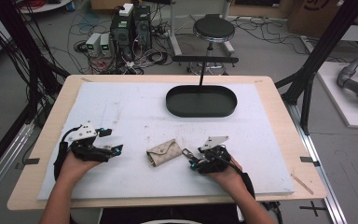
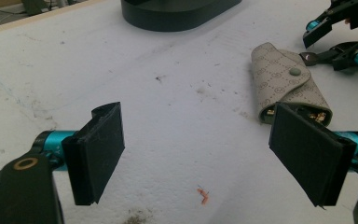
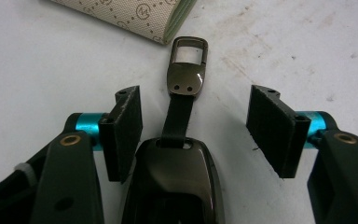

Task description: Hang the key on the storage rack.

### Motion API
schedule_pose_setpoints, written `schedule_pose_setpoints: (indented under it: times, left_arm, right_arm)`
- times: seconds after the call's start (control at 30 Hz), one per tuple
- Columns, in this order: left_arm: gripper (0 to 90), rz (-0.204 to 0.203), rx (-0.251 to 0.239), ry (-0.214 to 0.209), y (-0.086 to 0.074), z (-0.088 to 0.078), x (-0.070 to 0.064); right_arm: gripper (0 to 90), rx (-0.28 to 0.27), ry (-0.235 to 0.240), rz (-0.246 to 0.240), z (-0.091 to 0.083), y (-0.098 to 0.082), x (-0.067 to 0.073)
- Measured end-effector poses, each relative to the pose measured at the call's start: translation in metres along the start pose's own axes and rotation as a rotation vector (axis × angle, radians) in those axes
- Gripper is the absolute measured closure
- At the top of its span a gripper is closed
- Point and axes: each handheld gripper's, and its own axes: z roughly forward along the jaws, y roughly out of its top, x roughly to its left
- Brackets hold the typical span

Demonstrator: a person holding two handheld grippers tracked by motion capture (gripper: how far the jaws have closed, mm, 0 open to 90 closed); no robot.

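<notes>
White foam-covered surface: beige monogram fabric key pouch lies mid-front, soft, light (snap flap). Dark metal clasp on black strap, rigid and slick, sits between right claw pads, untouched, jaws partway open; grab strap. Left claw wide, empty.

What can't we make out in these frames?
- Key fob: near end cut off by the right gripper view's bottom edge.
- Key pouch: mostly cut off by that view's top edge.
- Pouch contents: partly hidden behind a left gripper pad.
- Fob in the high view: too small, beside the right gripper.
</notes>
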Motion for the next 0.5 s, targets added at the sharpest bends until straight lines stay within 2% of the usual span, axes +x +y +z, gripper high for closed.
schedule_pose_setpoints:
  times: [0.23,0.27,0.3,0.37,0.43,0.47,0.5]
  left_arm:
    - [18.0,0.004,0.002,0.000,0.0003,0.0001,-0.0009]
    - [18.0,0.004,0.003,0.000,0.0003,0.0002,-0.0010]
    - [18.0,0.004,0.003,0.000,0.0003,0.0002,-0.0010]
    - [18.0,0.005,0.004,-0.001,0.0002,0.0004,-0.0008]
    - [18.0,0.005,0.004,-0.001,0.0002,0.0004,-0.0008]
    - [18.0,0.006,0.005,-0.001,0.0002,0.0004,-0.0007]
    - [18.0,0.006,0.005,-0.001,0.0002,0.0005,-0.0007]
  right_arm:
    - [59.4,0.000,-0.001,0.000,-0.0024,0.0003,0.0015]
    - [67.0,0.000,-0.004,0.002,-0.0031,0.0002,0.0010]
    - [67.0,0.000,-0.004,0.002,-0.0031,0.0002,0.0010]
    - [74.9,0.000,-0.010,0.006,-0.0037,0.0003,0.0022]
    - [76.7,0.001,-0.012,0.008,-0.0037,0.0004,0.0023]
    - [82.1,-0.002,-0.010,0.020,-0.0042,0.0006,0.0019]
    - [82.8,-0.001,-0.009,0.024,-0.0049,0.0006,0.0017]
